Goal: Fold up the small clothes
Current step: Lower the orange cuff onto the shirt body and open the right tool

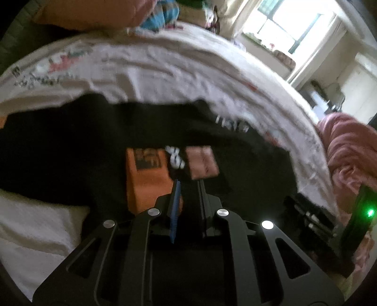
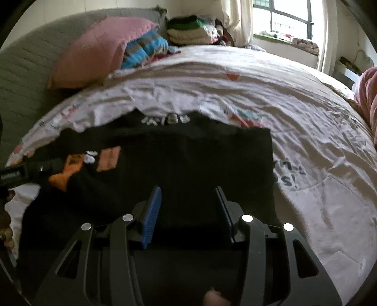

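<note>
A grey padded headboard (image 2: 21, 70) curves along the far left, with a soft pink pillow (image 2: 94, 49) and a blue striped blanket (image 2: 146, 49) leaning on it. The left gripper (image 1: 187, 181) has its jaws clenched on a fold of the black garment (image 2: 188, 160), which lies spread flat on the bed's wrinkled white printed quilt (image 2: 306, 141); orange and pink patches (image 1: 146, 169) mark the cloth. The right gripper (image 2: 188, 188) hovers over the garment, jaws released, nothing between them. Folded clothes (image 2: 188, 30) are stacked by the bright window (image 2: 282, 18).
</note>
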Demonstrator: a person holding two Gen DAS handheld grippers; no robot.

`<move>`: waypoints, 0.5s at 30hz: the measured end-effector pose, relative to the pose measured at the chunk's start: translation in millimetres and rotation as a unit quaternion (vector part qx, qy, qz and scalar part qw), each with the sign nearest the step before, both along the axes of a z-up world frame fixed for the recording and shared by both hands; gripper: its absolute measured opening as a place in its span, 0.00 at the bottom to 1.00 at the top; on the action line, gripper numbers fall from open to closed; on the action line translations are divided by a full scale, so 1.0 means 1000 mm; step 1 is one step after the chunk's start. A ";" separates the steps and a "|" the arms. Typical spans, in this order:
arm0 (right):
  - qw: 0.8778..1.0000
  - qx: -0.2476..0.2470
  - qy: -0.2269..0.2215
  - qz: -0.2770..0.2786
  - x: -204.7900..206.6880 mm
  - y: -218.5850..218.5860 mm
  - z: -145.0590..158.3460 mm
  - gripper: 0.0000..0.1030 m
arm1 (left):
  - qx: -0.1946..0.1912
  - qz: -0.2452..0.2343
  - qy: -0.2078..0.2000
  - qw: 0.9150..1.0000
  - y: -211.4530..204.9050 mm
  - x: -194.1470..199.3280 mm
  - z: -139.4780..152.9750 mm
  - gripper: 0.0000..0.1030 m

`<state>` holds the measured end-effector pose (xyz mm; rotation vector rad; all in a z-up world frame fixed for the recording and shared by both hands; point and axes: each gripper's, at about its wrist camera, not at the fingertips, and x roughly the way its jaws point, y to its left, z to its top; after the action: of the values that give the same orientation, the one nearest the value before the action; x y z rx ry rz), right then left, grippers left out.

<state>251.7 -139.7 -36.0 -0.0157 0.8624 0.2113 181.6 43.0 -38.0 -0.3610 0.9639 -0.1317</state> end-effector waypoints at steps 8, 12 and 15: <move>0.998 -0.005 0.055 -0.040 0.009 -0.018 -0.031 0.44 | -0.008 0.003 0.026 1.000 0.006 -0.009 -0.028 0.09; 0.998 0.012 0.038 -0.040 0.002 -0.021 -0.021 0.56 | -0.011 0.004 0.023 1.000 0.009 -0.014 -0.023 0.13; 0.999 0.016 0.019 -0.031 -0.005 -0.018 -0.009 0.66 | -0.006 0.005 0.016 1.000 0.010 -0.019 -0.016 0.30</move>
<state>246.7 -158.1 -44.8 0.0460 0.8955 0.1679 162.5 53.3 -54.0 -0.3796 0.9941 -0.1228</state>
